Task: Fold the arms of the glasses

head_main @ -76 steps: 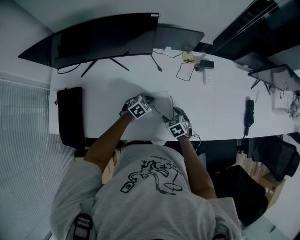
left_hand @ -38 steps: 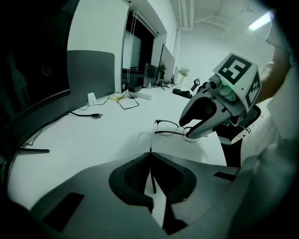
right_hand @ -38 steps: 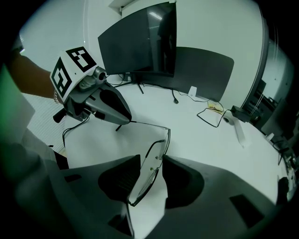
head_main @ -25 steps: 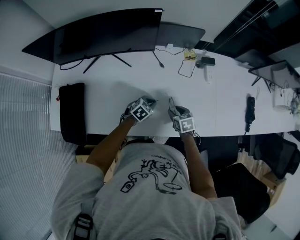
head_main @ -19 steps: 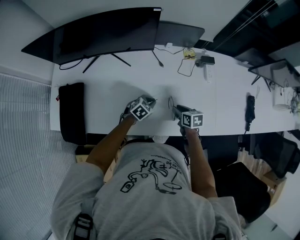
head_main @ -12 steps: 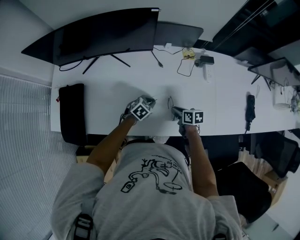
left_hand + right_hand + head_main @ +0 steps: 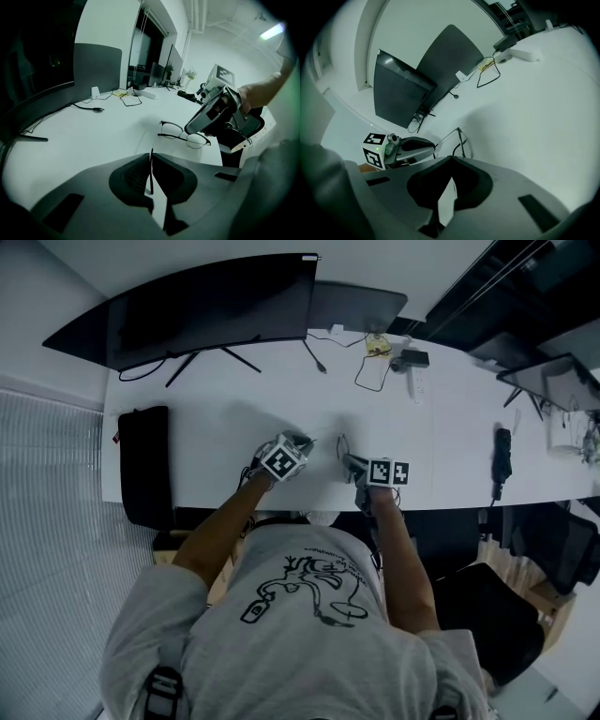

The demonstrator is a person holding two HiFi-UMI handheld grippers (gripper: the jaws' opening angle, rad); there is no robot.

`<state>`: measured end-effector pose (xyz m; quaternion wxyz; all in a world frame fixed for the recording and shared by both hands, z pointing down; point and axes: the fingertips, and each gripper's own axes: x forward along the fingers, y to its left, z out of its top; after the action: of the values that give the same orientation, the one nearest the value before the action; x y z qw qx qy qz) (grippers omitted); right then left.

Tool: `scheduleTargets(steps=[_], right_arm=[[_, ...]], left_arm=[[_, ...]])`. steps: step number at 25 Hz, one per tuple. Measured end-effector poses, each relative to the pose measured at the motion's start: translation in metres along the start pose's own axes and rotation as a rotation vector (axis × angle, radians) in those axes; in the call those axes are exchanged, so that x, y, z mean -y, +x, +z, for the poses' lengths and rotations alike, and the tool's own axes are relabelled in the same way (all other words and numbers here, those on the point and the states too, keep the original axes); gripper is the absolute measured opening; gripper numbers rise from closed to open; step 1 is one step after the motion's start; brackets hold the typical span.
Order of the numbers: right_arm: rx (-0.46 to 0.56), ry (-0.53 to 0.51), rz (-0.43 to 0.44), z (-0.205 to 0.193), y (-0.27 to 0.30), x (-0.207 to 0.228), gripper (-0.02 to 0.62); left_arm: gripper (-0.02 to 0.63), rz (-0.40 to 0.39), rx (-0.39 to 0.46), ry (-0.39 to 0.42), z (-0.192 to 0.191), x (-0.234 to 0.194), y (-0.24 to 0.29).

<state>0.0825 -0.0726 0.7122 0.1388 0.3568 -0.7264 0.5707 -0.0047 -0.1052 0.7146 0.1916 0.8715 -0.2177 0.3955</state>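
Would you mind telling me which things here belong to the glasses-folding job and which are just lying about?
Job: glasses, one arm clamped in the left gripper; right gripper, jaws just closed, nothing visible between them.
Lying about: monitor, black bag, cables, power strip.

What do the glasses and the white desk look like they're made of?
Desk: smooth matte white top, likely laminate; no grain visible.
Glasses: thin dark rims and arms, probably metal or slim plastic; clear lenses, the desk showing through.
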Motion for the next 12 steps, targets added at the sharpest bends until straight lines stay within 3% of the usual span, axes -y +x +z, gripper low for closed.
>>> scheduleTargets(steps=[6,12], right_arm=[[0.036,0.047,0.012,0.001,0.0,-0.004,0.003],[0.061,-0.002,-0.017,0.008,-0.015,0.004,0.009]], left_arm=[[0.031,-0.03,-0.007,-0.038,-0.006,0.014,0.002],[0.031,-0.015,-0.002,-0.038,-0.009,0.007,-0.001]])
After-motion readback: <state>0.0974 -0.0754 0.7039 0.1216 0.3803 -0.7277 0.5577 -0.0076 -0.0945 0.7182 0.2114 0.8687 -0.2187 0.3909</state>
